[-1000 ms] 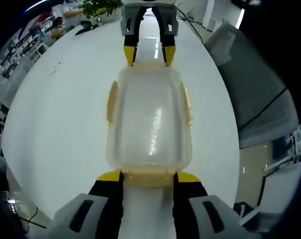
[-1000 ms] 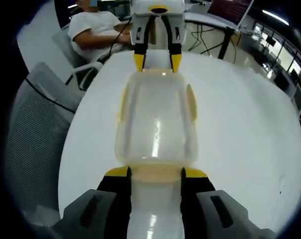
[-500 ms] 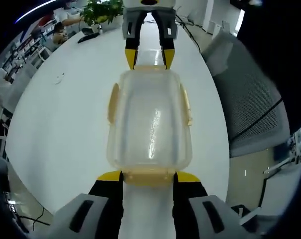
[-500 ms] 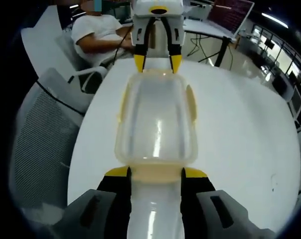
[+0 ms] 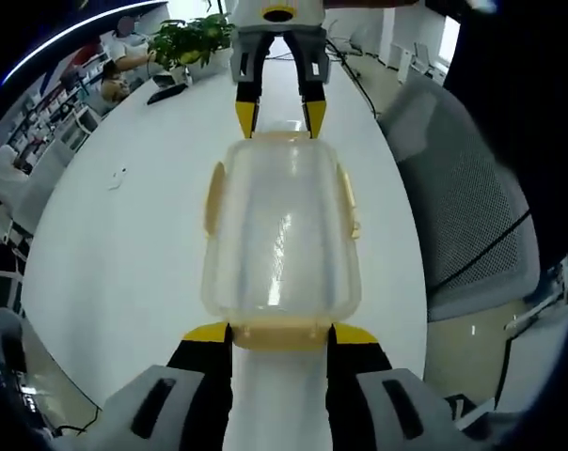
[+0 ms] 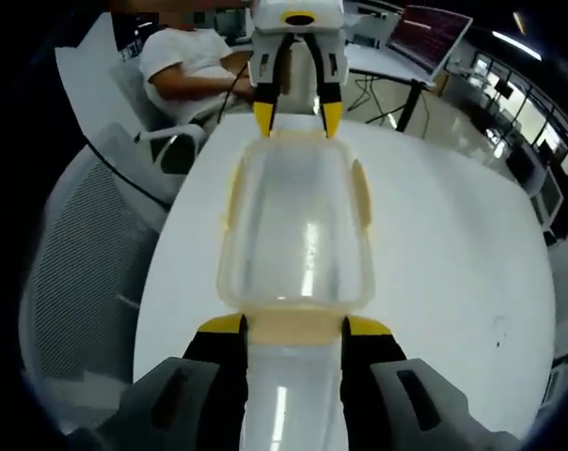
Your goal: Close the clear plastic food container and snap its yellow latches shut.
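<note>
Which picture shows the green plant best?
The left gripper view: the plant stands at the far end of the white table, leaves clear. The right gripper view faces the other way, toward a seated person.

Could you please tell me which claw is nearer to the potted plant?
The right. The right claw holds the end of the clear container that faces the potted plant; the left claw holds the opposite end, a container's length farther off.
</note>
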